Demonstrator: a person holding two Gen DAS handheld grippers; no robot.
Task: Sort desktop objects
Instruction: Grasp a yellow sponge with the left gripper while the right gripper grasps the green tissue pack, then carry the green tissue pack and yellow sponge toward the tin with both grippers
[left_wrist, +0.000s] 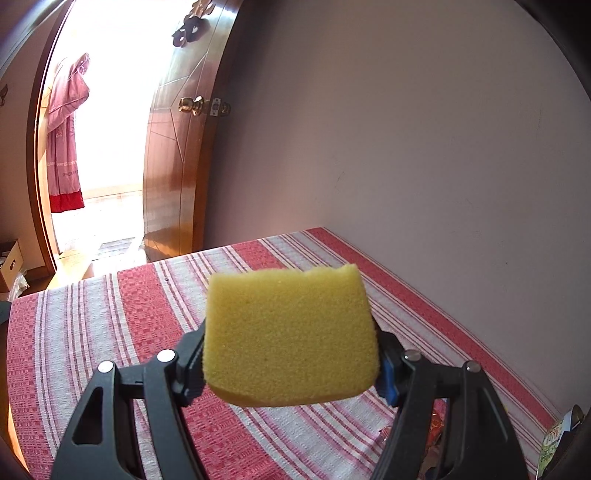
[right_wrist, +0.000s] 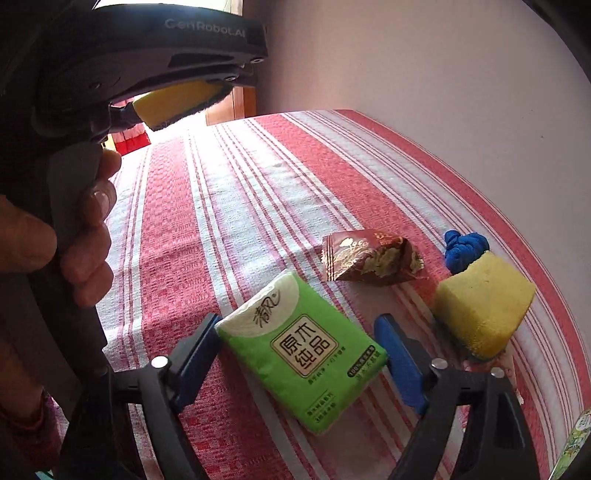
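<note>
My left gripper (left_wrist: 291, 365) is shut on a yellow sponge (left_wrist: 290, 336) and holds it up above the red-and-white striped tablecloth (left_wrist: 110, 332). The same sponge (right_wrist: 177, 101) and left gripper show at the top left of the right wrist view. My right gripper (right_wrist: 295, 354) is open, its blue pads (right_wrist: 194, 363) on either side of a green tissue pack (right_wrist: 303, 350) lying on the cloth. A second yellow sponge (right_wrist: 484, 304), a blue cloth bundle (right_wrist: 463, 249) and a dark red snack packet (right_wrist: 369, 258) lie beyond it.
The table stands against a pale wall (left_wrist: 406, 129). A wooden door (left_wrist: 177, 147) stands open at the left. A cardboard box (left_wrist: 9, 264) sits on the floor. A printed green-white package edge (right_wrist: 576, 443) shows at the lower right.
</note>
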